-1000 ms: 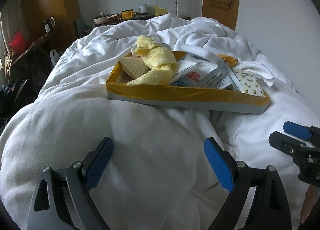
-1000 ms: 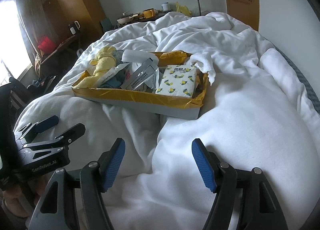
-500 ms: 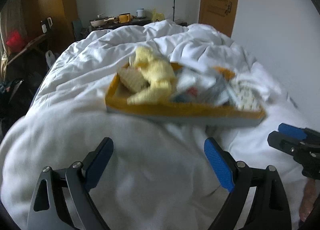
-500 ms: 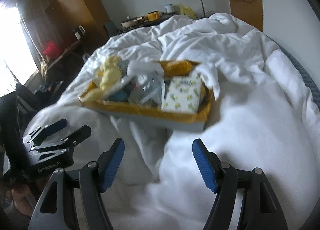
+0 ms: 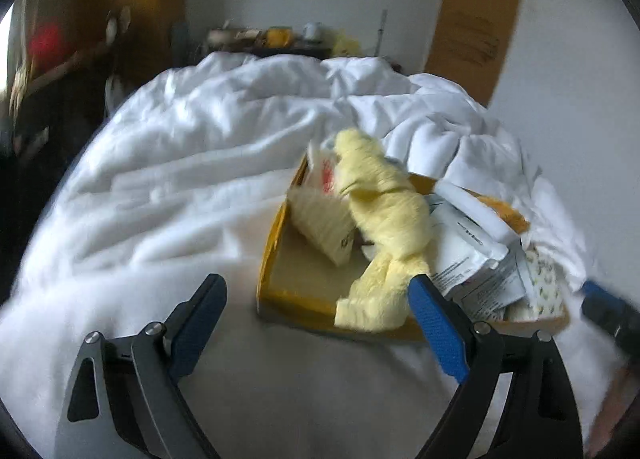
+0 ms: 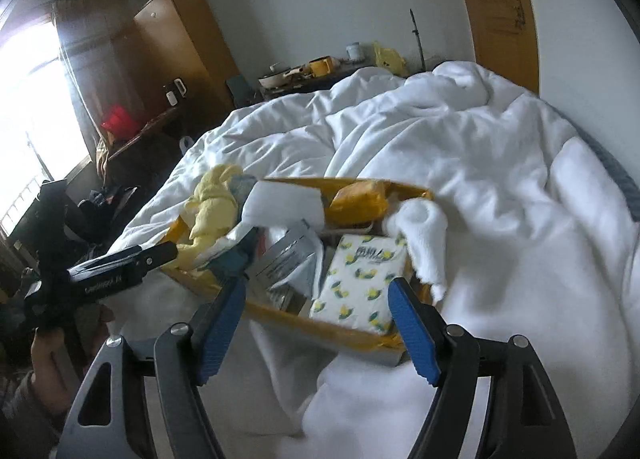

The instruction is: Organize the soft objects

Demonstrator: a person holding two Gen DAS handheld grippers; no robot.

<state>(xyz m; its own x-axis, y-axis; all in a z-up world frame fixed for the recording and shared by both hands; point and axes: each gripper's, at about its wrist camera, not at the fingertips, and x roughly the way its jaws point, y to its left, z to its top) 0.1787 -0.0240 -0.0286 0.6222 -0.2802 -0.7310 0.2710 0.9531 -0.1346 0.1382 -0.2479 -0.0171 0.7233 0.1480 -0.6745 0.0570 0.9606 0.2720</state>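
A yellow-rimmed shallow box (image 5: 272, 259) (image 6: 340, 329) lies on the white duvet. In it are a pale yellow towel (image 5: 384, 219) (image 6: 214, 207), a lemon-print tissue pack (image 6: 360, 279), white and silver pouches (image 5: 472, 259) (image 6: 292, 255), a white foam block (image 6: 284, 203) and a white cloth (image 6: 424, 235) over its right rim. My left gripper (image 5: 316, 331) is open and empty at the box's near left corner, its right finger beside the towel's end. My right gripper (image 6: 316, 323) is open and empty just before the tissue pack.
The rumpled white duvet (image 5: 180, 163) (image 6: 500, 179) covers the whole bed. A wooden wardrobe (image 6: 180, 43), a cluttered desk (image 6: 312, 71) and a door (image 5: 476, 19) stand beyond. A wall runs along the bed's right side.
Both grippers have moved forward to the box, which now looms much larger. The left view has swung left of the box; both stay open.
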